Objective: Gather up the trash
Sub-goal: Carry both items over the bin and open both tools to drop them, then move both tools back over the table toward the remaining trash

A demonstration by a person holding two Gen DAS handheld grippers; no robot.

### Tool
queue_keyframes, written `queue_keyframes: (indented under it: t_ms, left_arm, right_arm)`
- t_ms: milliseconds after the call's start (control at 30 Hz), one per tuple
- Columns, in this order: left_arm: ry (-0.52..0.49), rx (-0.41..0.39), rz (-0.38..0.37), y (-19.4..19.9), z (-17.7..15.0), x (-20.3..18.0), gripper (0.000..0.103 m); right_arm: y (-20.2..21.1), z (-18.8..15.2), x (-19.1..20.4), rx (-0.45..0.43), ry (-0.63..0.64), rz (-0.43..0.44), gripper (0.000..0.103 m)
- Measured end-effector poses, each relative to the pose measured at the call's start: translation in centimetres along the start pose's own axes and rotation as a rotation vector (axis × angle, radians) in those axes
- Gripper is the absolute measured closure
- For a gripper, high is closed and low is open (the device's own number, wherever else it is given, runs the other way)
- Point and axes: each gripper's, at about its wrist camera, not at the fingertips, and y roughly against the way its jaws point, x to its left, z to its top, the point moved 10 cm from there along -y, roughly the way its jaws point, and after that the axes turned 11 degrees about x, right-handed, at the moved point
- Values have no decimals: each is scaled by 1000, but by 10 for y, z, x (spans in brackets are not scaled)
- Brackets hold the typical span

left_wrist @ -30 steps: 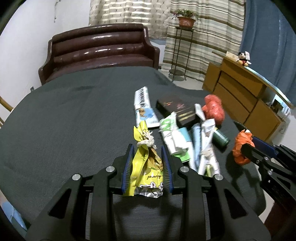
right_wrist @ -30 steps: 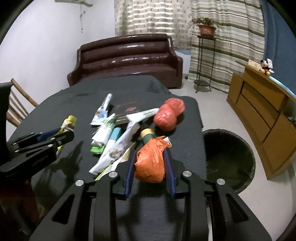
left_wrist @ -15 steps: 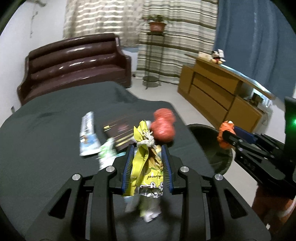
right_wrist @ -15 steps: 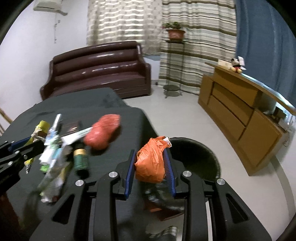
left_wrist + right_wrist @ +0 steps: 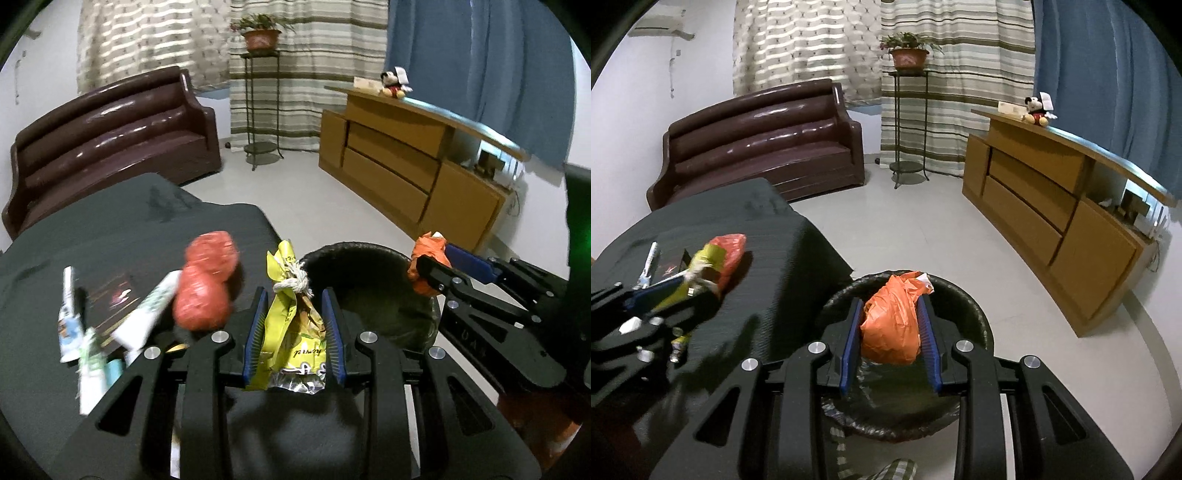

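Orange bag [image 5: 892, 325] clamped over bin [image 5: 975, 314], yellow wrapper [image 5: 291, 332] gripped, perhaps nearing

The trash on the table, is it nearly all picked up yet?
Not yet. Nothing shows as dropped in the black bin so far. In hand: the right gripper holds an orange plastic bag over the bin, and the left gripper holds a yellow snack wrapper, near the table's edge. Left on the table: a red bag, a white tube, a dark box and more wrappers.
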Motion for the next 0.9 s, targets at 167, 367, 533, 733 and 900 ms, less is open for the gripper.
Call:
queue_keyframes:
  t_ms: [167,367,533,733,900]
  left_arm:
    - [-31,41,11,-26,8,-16,74]
    - [-48,73,30,-44,13,-22,74]
    - [-40,106,58,-58,14,-22,70]
    - [-25,110,71,-61,14,-20,52]
    - [-12,103,71,-57,15,-18,45]
  right_arm:
    - [-12,-1,-11,19,-21,10,72]
    - [-27,-3,-22,40,-45,16,72]
    - [-34,-4,-27,47,-62,17,62]
    - [-33,-3,-32,42,-73,5,56]
    - [-29,-3,-38,33,-92,-5,54]
